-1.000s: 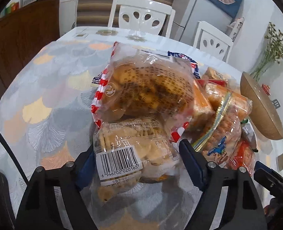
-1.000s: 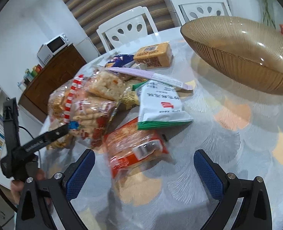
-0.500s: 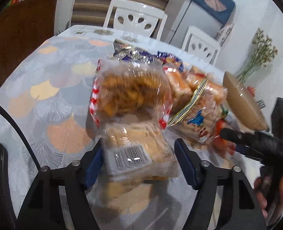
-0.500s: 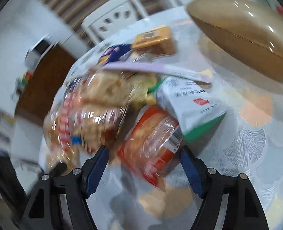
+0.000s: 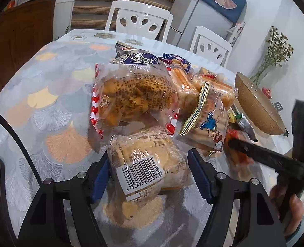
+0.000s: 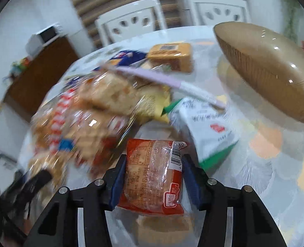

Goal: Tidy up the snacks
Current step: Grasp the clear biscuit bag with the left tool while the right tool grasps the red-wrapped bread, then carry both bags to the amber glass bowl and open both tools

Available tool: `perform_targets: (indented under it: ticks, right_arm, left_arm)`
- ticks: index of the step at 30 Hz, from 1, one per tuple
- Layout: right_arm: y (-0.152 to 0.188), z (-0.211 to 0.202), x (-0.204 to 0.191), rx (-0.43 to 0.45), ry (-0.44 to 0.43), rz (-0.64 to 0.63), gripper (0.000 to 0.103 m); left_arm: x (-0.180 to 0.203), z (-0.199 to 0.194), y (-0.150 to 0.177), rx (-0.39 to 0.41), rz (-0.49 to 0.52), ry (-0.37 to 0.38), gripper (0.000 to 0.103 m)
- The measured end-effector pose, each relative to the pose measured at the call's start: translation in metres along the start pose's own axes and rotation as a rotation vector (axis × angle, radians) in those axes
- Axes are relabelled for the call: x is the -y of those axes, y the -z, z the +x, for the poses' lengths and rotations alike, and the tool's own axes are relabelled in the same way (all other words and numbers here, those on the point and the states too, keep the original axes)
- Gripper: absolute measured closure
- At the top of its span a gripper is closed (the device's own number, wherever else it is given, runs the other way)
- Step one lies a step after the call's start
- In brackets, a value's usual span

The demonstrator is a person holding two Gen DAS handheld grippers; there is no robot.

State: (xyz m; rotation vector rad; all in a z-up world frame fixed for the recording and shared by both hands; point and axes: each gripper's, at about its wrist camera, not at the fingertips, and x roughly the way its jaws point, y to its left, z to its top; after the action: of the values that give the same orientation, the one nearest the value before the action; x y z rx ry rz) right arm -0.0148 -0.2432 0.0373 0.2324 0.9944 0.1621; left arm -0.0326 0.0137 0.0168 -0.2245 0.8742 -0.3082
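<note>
A clear biscuit pack with a barcode label lies between the blue pads of my left gripper. Both pads touch its sides while the jaws are opening slightly. Behind it lies a heap of snacks, with a red-and-white striped cracker bag and a cartoon-printed bag. My right gripper is closing its jaws on a red-edged pastry pack, and both pads press its sides. The brown ribbed bowl stands empty at the right.
A white-and-green pouch, an orange box and a lilac strip pack lie near the bowl. The patterned tablecloth is bare at the left. Two white chairs stand behind the table. A hand holds the right gripper.
The right gripper has moved forward around the red pastry pack and narrowed from wide open onto it. The left gripper stayed around the biscuit pack, and the right gripper has come into its view.
</note>
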Motion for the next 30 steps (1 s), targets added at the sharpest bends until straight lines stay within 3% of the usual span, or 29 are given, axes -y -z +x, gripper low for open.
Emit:
perform_targets:
  ticks: [2,5,7,15,17,18,20,22,30]
  right_arm:
    - [0.011,-0.007,0.002,-0.017,-0.035,-0.084,0.052]
    - [0.023,-0.014,0.001,-0.036,0.007,-0.197,0.046]
    - [0.03,-0.012,0.003,-0.024,0.051,-0.2,0.023]
    - [0.048,-0.017,-0.002,-0.006,0.089,-0.222,0.023]
    - [0.047,-0.02,-0.003,0.003,0.085,-0.21,0.028]
    - [0.049,-0.023,-0.004,0.012,0.078,-0.21,0.044]
    - [0.052,-0.028,-0.006,0.031,0.065,-0.217,0.054]
    - [0.054,-0.032,-0.007,0.041,0.044,-0.22,0.054]
    - [0.055,-0.075,0.003,0.125,-0.05,-0.166,0.055]
  left_arm:
    - [0.001,0.001,0.0,-0.007,0.002,0.011,0.027]
    - [0.002,0.007,-0.001,-0.035,0.003,0.039,0.017]
    - [0.005,0.008,0.0,-0.038,0.02,0.028,0.016]
    - [0.026,0.015,0.004,-0.061,0.118,-0.104,0.017]
    - [0.031,0.015,0.005,-0.063,0.143,-0.133,0.022]
    - [0.031,0.014,0.005,-0.061,0.145,-0.143,0.026]
    - [0.03,0.012,0.006,-0.058,0.138,-0.155,0.029]
    - [0.03,0.003,0.009,-0.041,0.13,-0.153,0.033]
    - [0.059,-0.042,0.019,0.037,0.122,0.059,0.035]
